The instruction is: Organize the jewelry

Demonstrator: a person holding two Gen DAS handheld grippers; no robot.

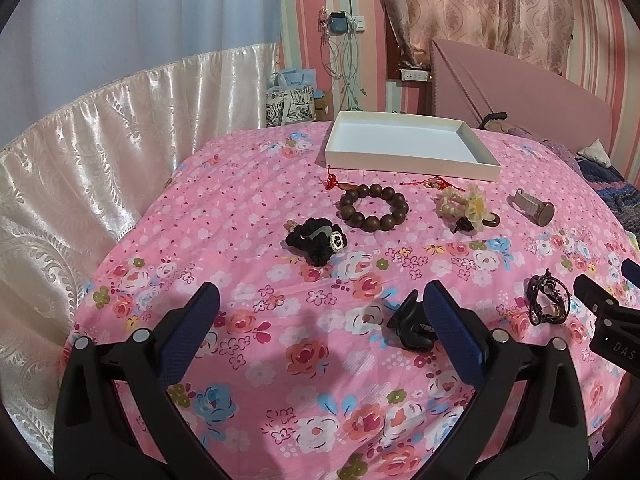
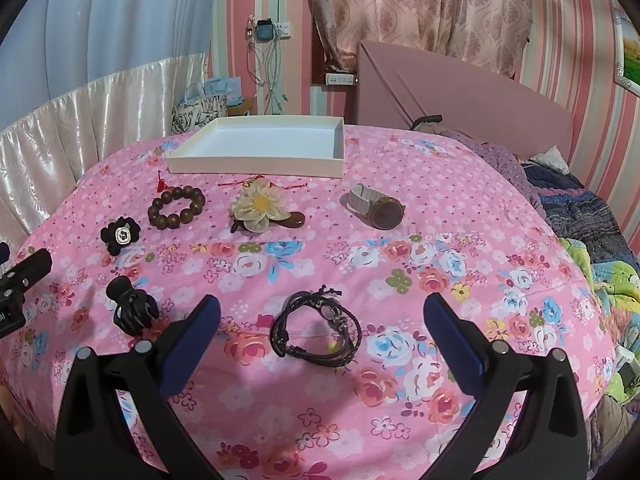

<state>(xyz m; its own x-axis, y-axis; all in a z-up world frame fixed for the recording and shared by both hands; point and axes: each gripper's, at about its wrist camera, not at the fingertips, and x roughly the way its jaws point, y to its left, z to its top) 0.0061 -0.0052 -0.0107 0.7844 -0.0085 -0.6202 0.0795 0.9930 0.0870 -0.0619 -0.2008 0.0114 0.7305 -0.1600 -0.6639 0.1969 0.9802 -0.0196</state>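
Left gripper [image 1: 320, 308] spread wide, empty; black claw clip [image 1: 410, 326] touched its right finger, could get nudged aside. Right gripper [image 2: 320, 316] released, black cord bracelet [image 2: 316, 326] between fingers; loose strands might slip on closing. White tray [image 2: 256, 168] far, empty.

Each handheld tool is a matte black plastic two-finger gripper: the left gripper [image 1: 320, 304] and the right gripper [image 2: 320, 316] share wide, curved black arms faced with ribbed dark blue rubber finger pads [image 1: 192, 328]. Round silver screws [image 1: 141, 335] sit just behind the pads. White lettering "DAS" [image 1: 624, 351] marks the right gripper's body.
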